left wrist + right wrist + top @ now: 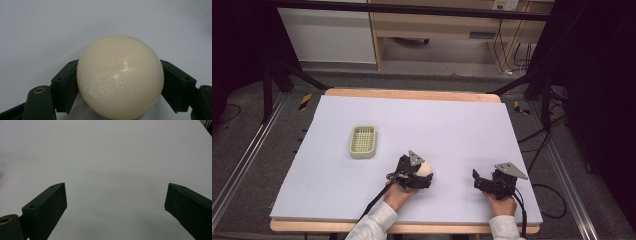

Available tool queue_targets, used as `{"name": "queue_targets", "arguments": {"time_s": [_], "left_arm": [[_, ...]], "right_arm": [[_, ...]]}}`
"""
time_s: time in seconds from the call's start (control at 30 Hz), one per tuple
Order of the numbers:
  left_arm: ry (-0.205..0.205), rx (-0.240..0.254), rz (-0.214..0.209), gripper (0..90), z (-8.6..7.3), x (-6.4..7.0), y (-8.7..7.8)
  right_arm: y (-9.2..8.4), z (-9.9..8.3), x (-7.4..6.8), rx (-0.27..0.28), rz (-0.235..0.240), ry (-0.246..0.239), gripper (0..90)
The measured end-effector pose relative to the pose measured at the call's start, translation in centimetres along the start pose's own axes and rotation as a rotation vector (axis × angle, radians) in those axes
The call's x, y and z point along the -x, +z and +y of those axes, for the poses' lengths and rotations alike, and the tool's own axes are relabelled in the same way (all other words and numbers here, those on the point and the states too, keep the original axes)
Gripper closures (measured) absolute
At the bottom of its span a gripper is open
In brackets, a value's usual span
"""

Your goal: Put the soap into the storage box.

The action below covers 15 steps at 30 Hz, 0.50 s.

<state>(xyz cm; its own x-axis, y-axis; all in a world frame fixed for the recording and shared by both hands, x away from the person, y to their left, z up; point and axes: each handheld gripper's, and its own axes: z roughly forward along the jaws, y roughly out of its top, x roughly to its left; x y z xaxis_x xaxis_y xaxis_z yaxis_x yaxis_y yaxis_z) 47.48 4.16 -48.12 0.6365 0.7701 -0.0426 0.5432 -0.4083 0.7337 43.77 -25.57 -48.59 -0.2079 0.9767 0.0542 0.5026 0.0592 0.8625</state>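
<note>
Left gripper (120, 82): jaws clamped on both sides of the cream ball (120, 77).
Ball: at 6 o'clock on the white mat (437, 125), well apart from the basket (363, 141) at 10 o'clock.
Right gripper (116, 207): jaws spread wide, holding nothing, at 5 o'clock.

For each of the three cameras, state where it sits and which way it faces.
High view: above the person's side, looking forward and down on the table; both forearms, left gripper, right gripper and a basket show.
Left gripper view: rides the left gripper, looking along its jaws, which clamp a cream ball.
Right gripper view: rides the right gripper, looking along spread jaws at the bare table top.
The high view and the left gripper view share the ball.
</note>
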Motion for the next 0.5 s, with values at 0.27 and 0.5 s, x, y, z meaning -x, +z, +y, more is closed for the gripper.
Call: {"name": "queue_targets", "arguments": {"time_s": [0.27, 0.5], "left_arm": [[0.006, 0.015, 0.003, 23.7, 0.2, -0.2, -0.8], [0.007, 0.026, 0.0, 23.8, 0.4, -0.7, -1.9]], "right_arm": [[0.0, 0.0, 0.0, 0.001, -0.001, -0.004, 4.6], [0.0, 0.0, 0.0, 0.002, -0.003, -0.003, 4.6]]}}
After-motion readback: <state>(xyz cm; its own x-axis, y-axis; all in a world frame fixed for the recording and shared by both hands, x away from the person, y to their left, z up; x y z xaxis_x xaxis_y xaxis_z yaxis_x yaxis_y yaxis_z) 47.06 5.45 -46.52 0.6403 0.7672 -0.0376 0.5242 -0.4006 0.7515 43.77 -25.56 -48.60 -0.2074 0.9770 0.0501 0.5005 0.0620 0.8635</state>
